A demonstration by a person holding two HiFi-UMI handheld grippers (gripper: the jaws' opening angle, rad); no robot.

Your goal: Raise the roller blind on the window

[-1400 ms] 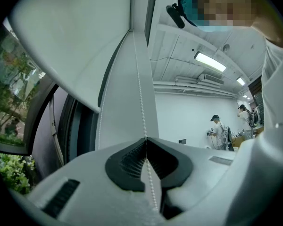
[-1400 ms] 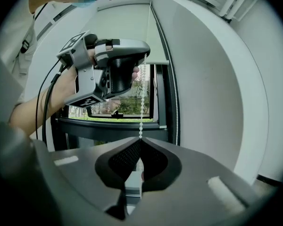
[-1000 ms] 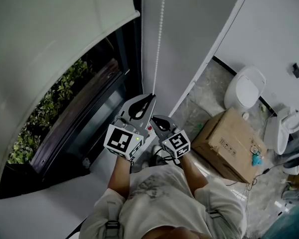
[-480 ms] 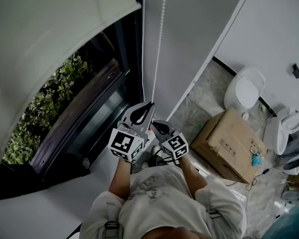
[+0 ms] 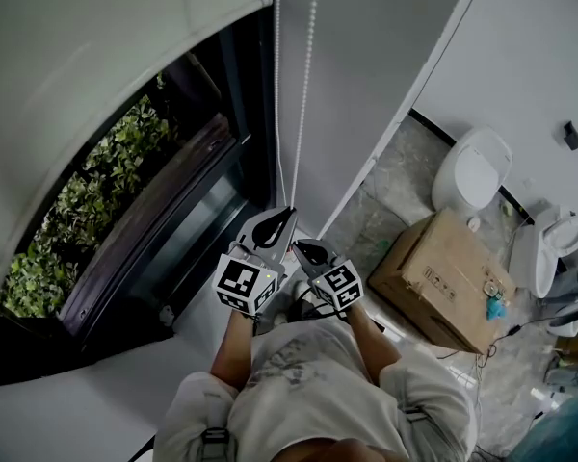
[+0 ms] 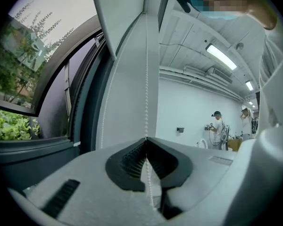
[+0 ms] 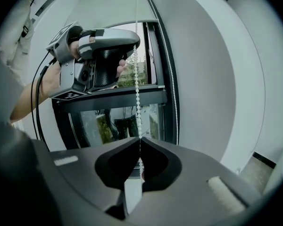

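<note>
Jaws: L gripper (image 6: pixel 146 139) + R gripper (image 7: pixel 140 139) clamp bead chain (image 5: pixel 308 65) | cardboard box (image 5: pixel 443 277) closed

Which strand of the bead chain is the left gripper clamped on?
The strand running straight up from the left gripper, pinched in its shut jaws; the other strand hangs free, nearer the dark window frame.

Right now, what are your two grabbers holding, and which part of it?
Both pinch the white bead chain low down: the left gripper just above the right gripper, jaws shut on one strand.
</note>
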